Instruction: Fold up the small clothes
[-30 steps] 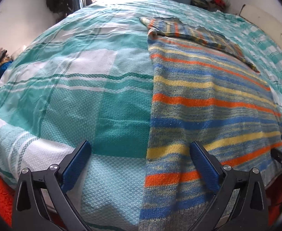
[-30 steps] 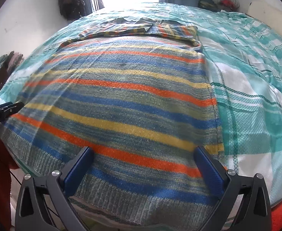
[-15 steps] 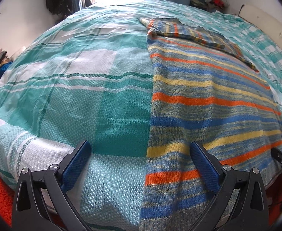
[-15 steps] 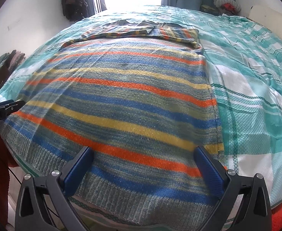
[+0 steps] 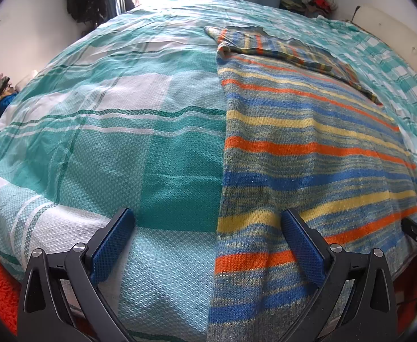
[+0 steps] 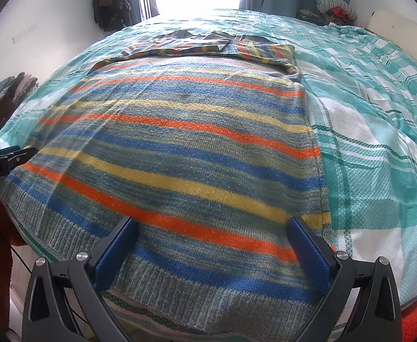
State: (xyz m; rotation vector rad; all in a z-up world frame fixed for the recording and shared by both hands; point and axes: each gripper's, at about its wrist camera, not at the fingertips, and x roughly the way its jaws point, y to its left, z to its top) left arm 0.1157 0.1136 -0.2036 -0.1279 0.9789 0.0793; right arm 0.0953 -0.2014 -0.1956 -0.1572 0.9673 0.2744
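Your fingers gape wide on both grippers; pinch the soft, floppy sweater (image 6: 180,148) at its ribbed hem, lower frame.

We count one striped sweater (image 6: 180,148) ahead of the right gripper (image 6: 212,230), lying on one checked bedspread (image 5: 100,131). We see two grippers, the left gripper (image 5: 207,222) being the other, and one pile of clothes (image 6: 335,7) far beyond them.
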